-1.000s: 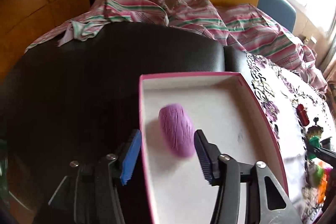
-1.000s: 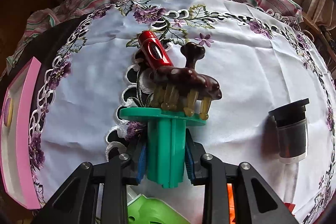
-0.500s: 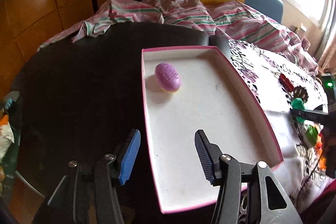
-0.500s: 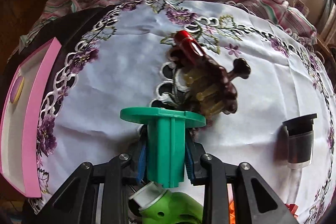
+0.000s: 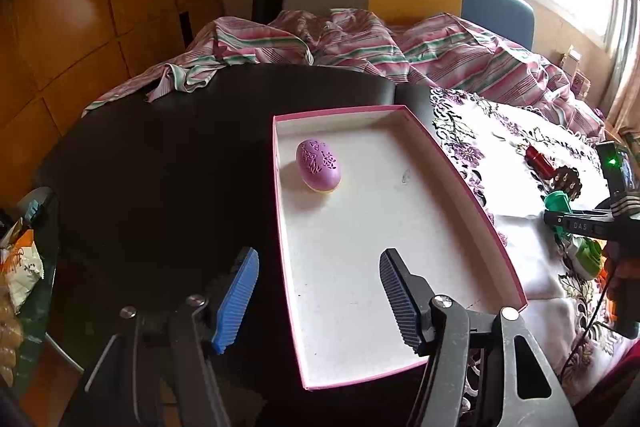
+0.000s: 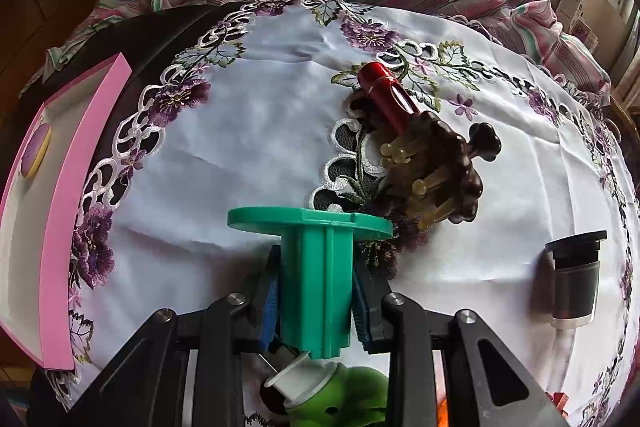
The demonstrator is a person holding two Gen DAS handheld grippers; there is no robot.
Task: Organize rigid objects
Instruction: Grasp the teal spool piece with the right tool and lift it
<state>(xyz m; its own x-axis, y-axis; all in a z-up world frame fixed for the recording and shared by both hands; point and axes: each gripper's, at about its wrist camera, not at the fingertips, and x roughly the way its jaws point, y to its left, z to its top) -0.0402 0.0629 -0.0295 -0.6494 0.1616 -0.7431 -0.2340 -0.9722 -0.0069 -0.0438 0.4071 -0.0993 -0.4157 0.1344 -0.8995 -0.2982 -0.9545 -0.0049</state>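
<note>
A pink-rimmed white box point(image 5: 460, 187) lies on the black table, with a purple egg-shaped object point(image 5: 318, 165) in its far left corner. My left gripper point(image 5: 316, 297) hovers above the box's near left rim, its jaws opening with nothing between them. My right gripper point(image 6: 314, 301) is shut on a green flanged plastic piece point(image 6: 314, 259), held above the white embroidered cloth point(image 6: 260, 131). Ahead of it lie a red cylinder point(image 6: 386, 95) and a dark brown massager point(image 6: 440, 171). The box point(image 6: 60, 211) shows at the left of the right wrist view.
A black-capped cylinder point(image 6: 574, 279) lies on the cloth at right. A light green object point(image 6: 340, 395) sits just under my right gripper. A striped pink blanket point(image 5: 360, 47) is heaped at the table's far edge, chairs behind it. A snack bag point(image 5: 20, 267) sits at far left.
My left gripper let go of the purple egg, drew back from it toward the box's near end and spread its jaws wider. My right gripper, still holding the green piece, shifted and rolled slightly.
</note>
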